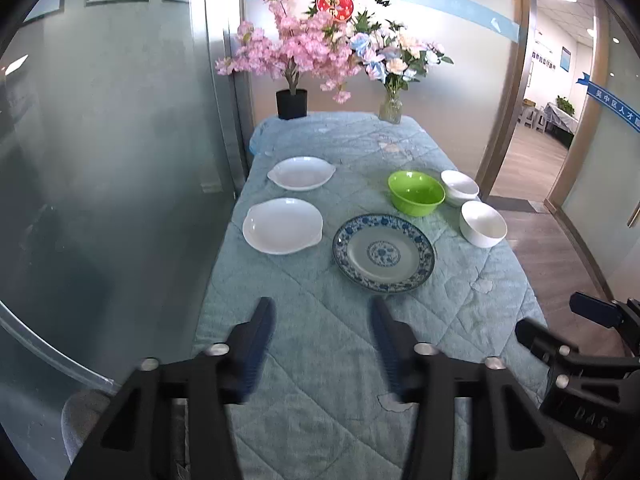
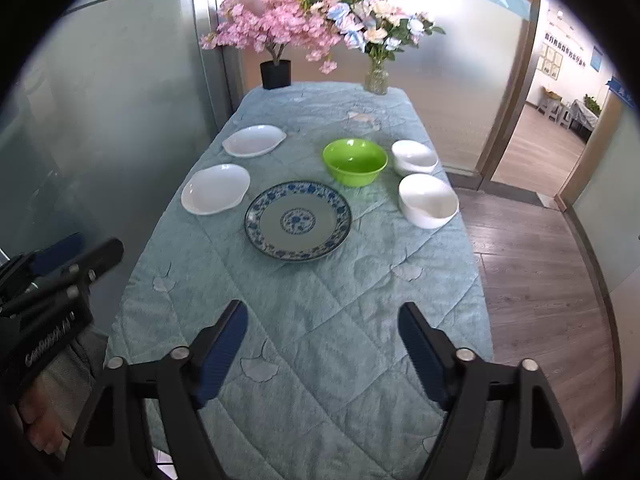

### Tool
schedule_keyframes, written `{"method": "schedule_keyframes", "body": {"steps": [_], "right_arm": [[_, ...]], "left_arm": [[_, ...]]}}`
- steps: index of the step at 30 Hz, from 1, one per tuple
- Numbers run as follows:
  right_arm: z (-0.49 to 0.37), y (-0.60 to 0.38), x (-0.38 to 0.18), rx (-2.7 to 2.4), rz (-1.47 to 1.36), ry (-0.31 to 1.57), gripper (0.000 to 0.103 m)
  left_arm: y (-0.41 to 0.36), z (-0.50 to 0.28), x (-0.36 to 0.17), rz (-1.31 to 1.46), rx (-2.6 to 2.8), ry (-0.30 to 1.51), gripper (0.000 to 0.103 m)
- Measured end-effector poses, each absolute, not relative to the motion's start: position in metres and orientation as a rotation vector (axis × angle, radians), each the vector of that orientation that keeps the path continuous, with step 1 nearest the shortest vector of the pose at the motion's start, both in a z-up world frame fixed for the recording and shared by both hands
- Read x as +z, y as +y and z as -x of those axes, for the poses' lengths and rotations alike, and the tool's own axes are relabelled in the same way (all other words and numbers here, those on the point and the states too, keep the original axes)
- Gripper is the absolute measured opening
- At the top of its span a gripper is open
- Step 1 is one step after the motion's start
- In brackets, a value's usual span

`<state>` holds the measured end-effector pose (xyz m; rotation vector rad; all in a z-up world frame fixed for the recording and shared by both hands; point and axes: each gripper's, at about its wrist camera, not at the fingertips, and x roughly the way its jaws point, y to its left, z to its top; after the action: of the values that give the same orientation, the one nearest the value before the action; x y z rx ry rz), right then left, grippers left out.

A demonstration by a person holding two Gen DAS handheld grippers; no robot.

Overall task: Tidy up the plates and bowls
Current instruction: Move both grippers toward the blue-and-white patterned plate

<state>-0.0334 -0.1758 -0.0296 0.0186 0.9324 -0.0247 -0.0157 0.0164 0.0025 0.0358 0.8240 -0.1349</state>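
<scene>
Both the left gripper [image 1: 320,312] and right gripper [image 2: 324,316] hover jaws apart, holding nothing, short of the round blue-and-white patterned porcelain plate [image 2: 298,221] on the quilted teal tablecloth [image 2: 320,344].

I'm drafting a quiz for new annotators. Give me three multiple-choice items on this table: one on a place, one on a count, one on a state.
1. Where is the green bowl relative to the blue plate?
A. Stacked on it
B. Beyond it, to the right
C. Nearer the camera

2. How many white bowls stand right of the green bowl?
A. Two
B. One
C. Four

3. What is the state of the right gripper?
A. Shut on a plate
B. Shut, empty
C. Open, empty

Answers:
1 B: it sits apart on the cloth, farther back and right.
2 A: a far bowl and a near bowl.
3 C: its fingers stand wide apart over bare cloth.
</scene>
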Motion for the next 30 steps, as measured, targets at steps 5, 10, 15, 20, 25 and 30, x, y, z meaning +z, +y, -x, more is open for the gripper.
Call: {"method": "schedule_keyframes", "body": {"steps": [5,10,15,20,25,30], "right_arm": [[0.031,-0.178,-0.036,-0.024,-0.049,0.958,0.103],[0.027,-0.177,-0.041,0.008,-0.068,0.976,0.103],[0.022,-0.175,-0.047,0.022,-0.081,0.990,0.103],[0.014,-0.173,-0.054,0.034,-0.086,1.009,0.103],[0.004,-0.172,-0.060,0.047,-0.090,1.026,0.103],[-0.006,-0.174,-0.066,0.056,-0.096,1.040,0.103]], "left_arm": [[0.021,0.012,0.001,0.016,-0.148,0.842,0.102],[0.024,0.004,-0.003,-0.006,-0.142,0.856,0.102],[0.032,-0.004,-0.007,0.007,-0.147,0.868,0.102],[0.033,-0.019,-0.015,0.008,-0.162,0.892,0.102],[0.030,-0.035,-0.023,0.007,-0.191,0.916,0.102],[0.026,-0.056,-0.029,0.006,-0.209,0.940,0.102]]}}
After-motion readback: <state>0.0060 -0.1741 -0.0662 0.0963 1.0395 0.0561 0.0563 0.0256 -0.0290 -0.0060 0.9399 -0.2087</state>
